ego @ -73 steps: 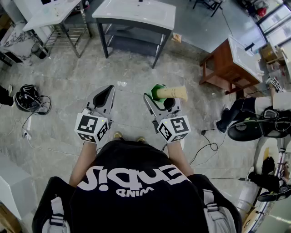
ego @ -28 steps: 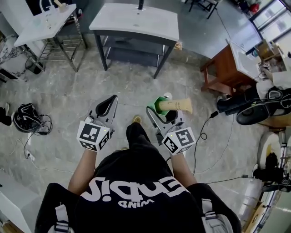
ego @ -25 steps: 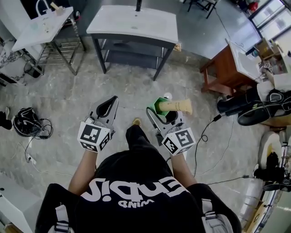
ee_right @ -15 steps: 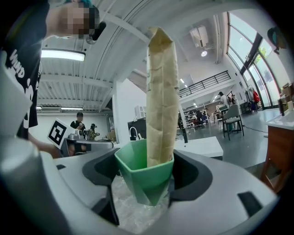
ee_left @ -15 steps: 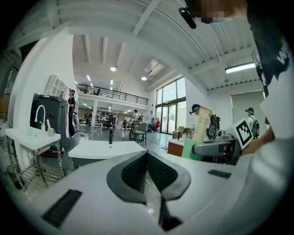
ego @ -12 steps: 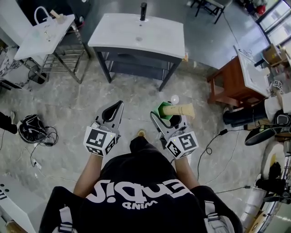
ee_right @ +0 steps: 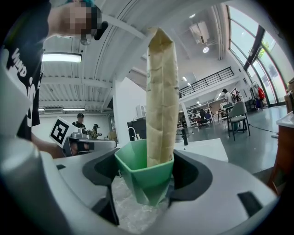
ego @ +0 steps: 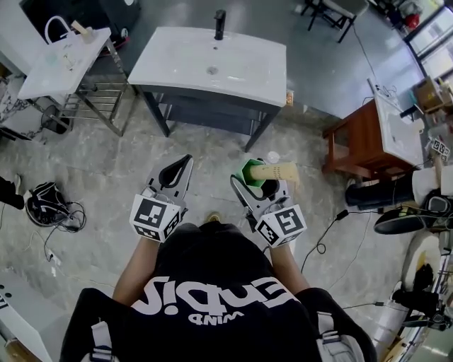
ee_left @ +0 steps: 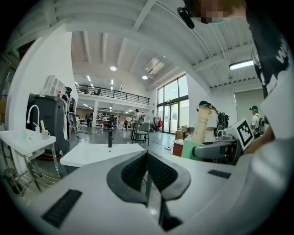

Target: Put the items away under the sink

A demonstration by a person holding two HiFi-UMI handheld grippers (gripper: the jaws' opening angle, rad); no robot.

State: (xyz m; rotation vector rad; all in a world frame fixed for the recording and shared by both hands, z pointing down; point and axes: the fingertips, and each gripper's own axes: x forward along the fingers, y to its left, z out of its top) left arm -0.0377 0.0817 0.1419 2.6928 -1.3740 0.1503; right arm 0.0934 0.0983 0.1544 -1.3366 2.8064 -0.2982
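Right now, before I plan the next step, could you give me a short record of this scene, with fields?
left tongs: shut, nothing between them
right tongs: shut on green cup
cup content: tall beige packet
sink: ahead of the person, black faucet on it
shelf: open, under the sink
task state: cup not yet on shelf

Upside-down white "WIND" shows on the person's black shirt.
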